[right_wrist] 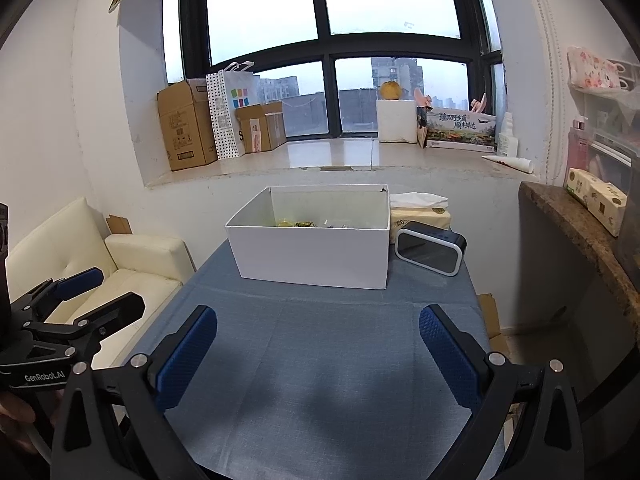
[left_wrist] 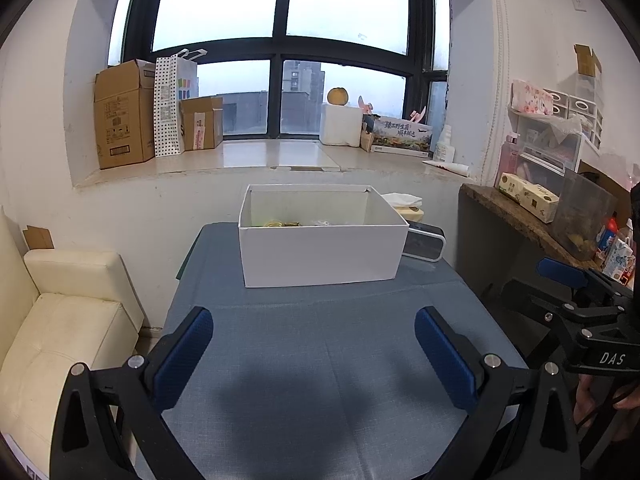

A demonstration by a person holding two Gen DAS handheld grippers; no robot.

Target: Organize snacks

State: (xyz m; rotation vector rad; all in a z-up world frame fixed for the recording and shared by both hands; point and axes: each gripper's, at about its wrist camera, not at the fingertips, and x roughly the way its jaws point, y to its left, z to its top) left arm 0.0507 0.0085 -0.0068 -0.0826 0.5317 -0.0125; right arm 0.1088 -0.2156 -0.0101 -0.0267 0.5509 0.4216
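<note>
Both tools hang back over the near edge of the tabletop (left_wrist: 320, 360), which is covered in a blue-grey woven cloth. Left gripper (left_wrist: 314, 354): blue-padded fingers spread wide, nothing between them. Right gripper (right_wrist: 318, 354): same, wide apart and empty. The snacks (right_wrist: 298, 223), small yellow and dark wrapped pieces, sit low inside the open white cardboard box (left_wrist: 320, 254) at the far middle of the cloth; only their tops show over the rim, so count and kind cannot be told. No snack lies loose on the cloth in either view. Judged: either the gathering is done, or the step in hand is sorting within the box; the next move would call for reaching forward over the near wall and down inside. Beside the box on the right, a black rounded clock-like device (right_wrist: 430, 252) and a tissue pack (right_wrist: 420, 210) behind it. Room: cream sofa (left_wrist: 60, 320) to the left, window sill with cardboard cartons (left_wrist: 124, 114), rough brown side counter (right_wrist: 580, 232) to the right.
</note>
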